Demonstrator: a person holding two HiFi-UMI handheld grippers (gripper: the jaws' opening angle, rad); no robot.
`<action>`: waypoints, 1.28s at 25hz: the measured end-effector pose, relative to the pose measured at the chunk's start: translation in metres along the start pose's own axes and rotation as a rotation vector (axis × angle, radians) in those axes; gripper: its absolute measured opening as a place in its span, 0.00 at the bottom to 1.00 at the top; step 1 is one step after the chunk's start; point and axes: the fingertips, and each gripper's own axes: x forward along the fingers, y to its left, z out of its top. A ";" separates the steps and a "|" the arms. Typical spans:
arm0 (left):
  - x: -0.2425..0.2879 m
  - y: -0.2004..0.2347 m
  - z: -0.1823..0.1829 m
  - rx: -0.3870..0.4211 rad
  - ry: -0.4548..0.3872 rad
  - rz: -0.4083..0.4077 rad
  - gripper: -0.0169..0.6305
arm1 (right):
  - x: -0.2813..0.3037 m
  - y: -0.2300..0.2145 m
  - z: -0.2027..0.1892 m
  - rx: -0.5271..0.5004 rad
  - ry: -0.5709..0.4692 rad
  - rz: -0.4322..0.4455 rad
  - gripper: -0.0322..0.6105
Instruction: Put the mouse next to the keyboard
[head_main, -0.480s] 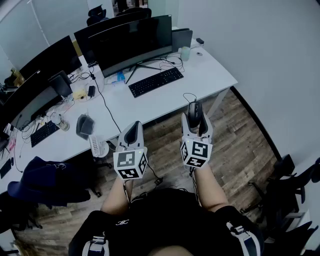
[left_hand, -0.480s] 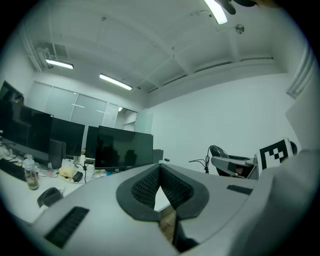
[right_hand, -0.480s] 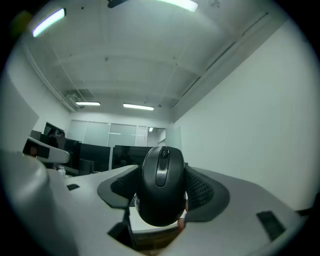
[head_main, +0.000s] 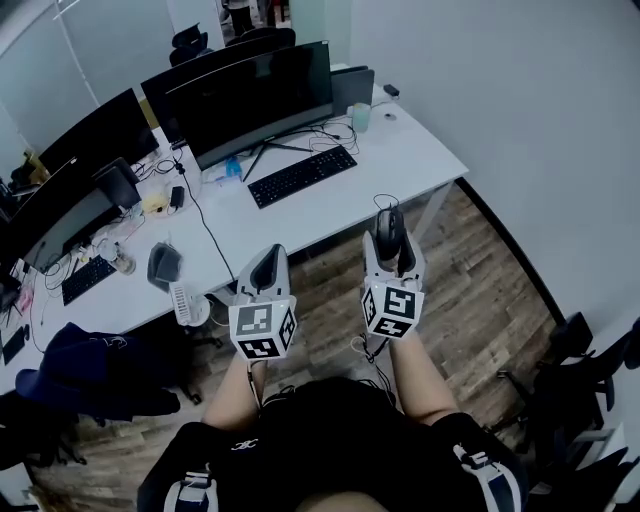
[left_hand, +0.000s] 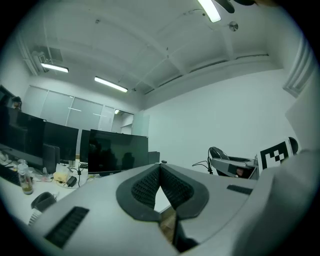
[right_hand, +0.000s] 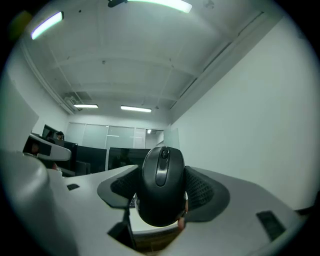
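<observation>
Our right gripper (head_main: 390, 240) pinches the smooth black plastic mouse (right_hand: 161, 190) across its sides. We judge it light, rigid and slightly slippery. Our left gripper (left_hand: 160, 170) has its jaws pressed together, empty.

The head view looks steeply down from high above the worktop (head_main: 400, 160). The gripper views sit low, close behind the left tongs (left_hand: 160, 166) and right tongs (right_hand: 161, 169), facing level toward the monitor (head_main: 250, 95) all three share.
</observation>
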 end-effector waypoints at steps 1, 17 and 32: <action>0.002 -0.006 0.000 0.004 0.000 -0.002 0.04 | 0.000 -0.006 0.000 0.001 0.000 0.000 0.52; 0.046 -0.078 -0.010 0.012 -0.014 -0.052 0.04 | 0.004 -0.084 0.000 -0.001 -0.019 -0.016 0.52; 0.182 -0.077 -0.025 -0.010 -0.009 -0.142 0.04 | 0.107 -0.135 -0.027 -0.043 0.002 -0.075 0.52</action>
